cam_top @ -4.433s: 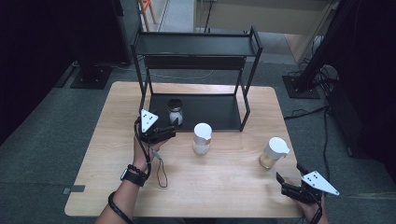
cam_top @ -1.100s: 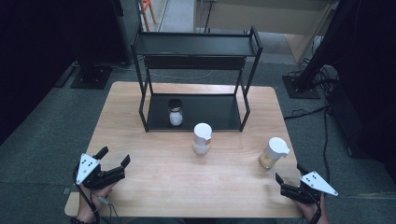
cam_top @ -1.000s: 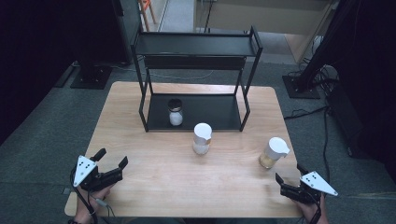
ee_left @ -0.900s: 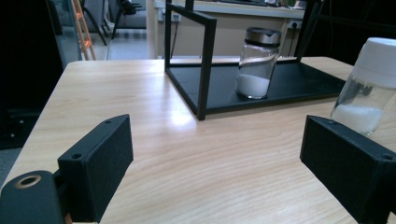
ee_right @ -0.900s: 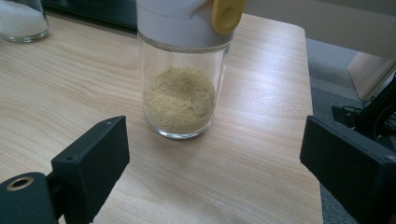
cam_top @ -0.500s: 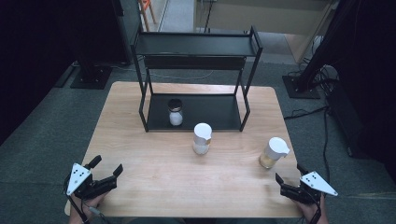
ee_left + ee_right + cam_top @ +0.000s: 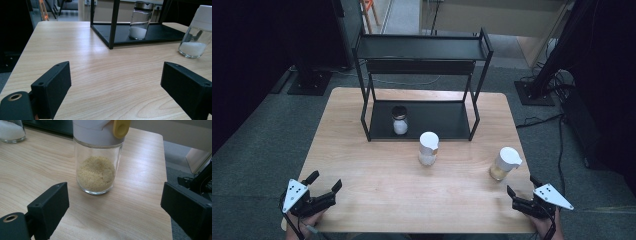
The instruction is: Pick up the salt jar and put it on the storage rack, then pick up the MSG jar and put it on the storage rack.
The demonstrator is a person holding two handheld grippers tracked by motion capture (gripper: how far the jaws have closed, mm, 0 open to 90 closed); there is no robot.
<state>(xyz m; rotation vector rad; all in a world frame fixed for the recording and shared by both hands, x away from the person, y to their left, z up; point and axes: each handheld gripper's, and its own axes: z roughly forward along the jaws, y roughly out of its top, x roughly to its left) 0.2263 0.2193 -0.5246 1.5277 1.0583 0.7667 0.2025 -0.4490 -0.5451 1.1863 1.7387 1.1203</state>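
A black-lidded jar of white powder (image 7: 400,120) (image 7: 140,21) stands on the lower shelf of the black rack (image 7: 422,47). In front of the rack a white-capped jar of white powder (image 7: 428,148) (image 7: 197,32) sits on the table. A white-capped jar of yellow grains (image 7: 505,163) (image 7: 97,162) stands at the right. My left gripper (image 7: 326,181) (image 7: 115,82) is open at the front left corner, holding nothing. At the front right my right gripper (image 7: 522,186) (image 7: 115,205) is open, just short of the grain jar.
The wooden table (image 7: 377,185) has bare wood between the two grippers. The rack's posts (image 7: 113,23) rise ahead of the left gripper. Dark floor, cables and stands surround the table.
My left gripper has drawn back from beside the shelf jar to the front left corner, drifting toward the near edge in the last second. The right gripper and jars have not moved.
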